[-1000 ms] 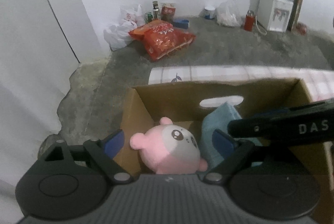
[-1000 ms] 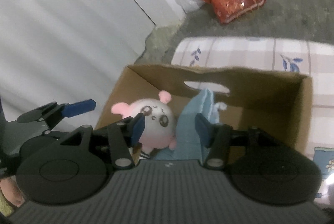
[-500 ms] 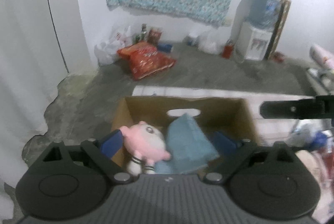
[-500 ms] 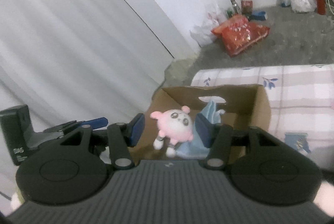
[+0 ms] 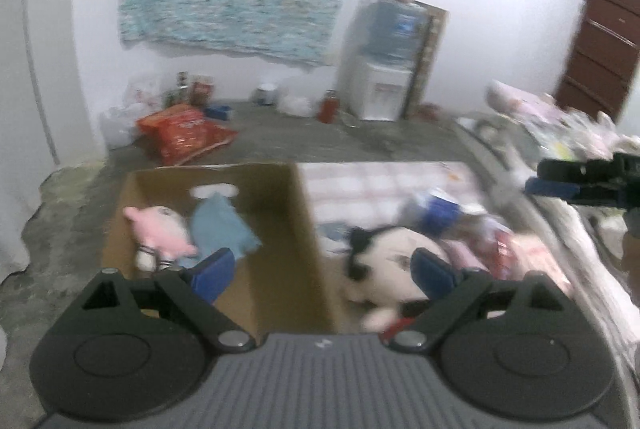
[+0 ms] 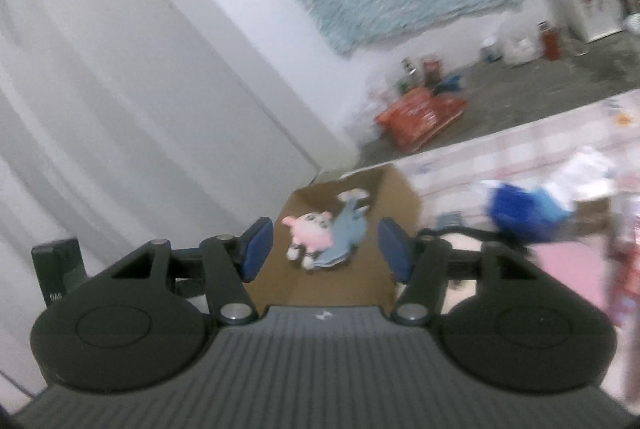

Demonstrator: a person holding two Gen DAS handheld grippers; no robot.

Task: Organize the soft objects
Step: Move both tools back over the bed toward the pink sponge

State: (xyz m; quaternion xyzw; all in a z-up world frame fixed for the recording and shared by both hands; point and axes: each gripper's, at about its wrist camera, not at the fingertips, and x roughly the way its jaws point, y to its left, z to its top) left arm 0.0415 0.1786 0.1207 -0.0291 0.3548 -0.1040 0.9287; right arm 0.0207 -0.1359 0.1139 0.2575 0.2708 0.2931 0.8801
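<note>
While both tongs hang empty above the bed, here's the layout, left to right. At the bed's left edge sits the cardboard box (image 5: 280,213), open on top, and inside it, against its left wall, lies the pink plush (image 5: 162,231) with a blue plush (image 5: 224,229) tucked right beside it, touching. Those two look settled. Just beyond the box's right wall, on the checked bedsheet (image 5: 376,185), lies a black-and-white plush (image 5: 390,259), and that reads as the next candidate. Further right there's a blurred heap of blue, white and pink soft things; too smeared to name.

The left tongs (image 5: 322,269) stand wide apart, nothing between the pads, and they've just been opening. The black-and-white plush lies straight ahead and a touch right of their centre, close under the right-hand pad, its long axis running roughly across the gap, dark ears toward the box. The right tongs (image 6: 326,249) are moderately apart, also just opening, also empty; from their own camera they face the box, with the pink plush (image 6: 310,233) and blue plush (image 6: 346,233) framed between the pads but well ahead. In the left view they show far out at the right edge (image 5: 580,179).

My call: the left hand is nearer the black-and-white plush, and a short push forward and down should straddle it.
</note>
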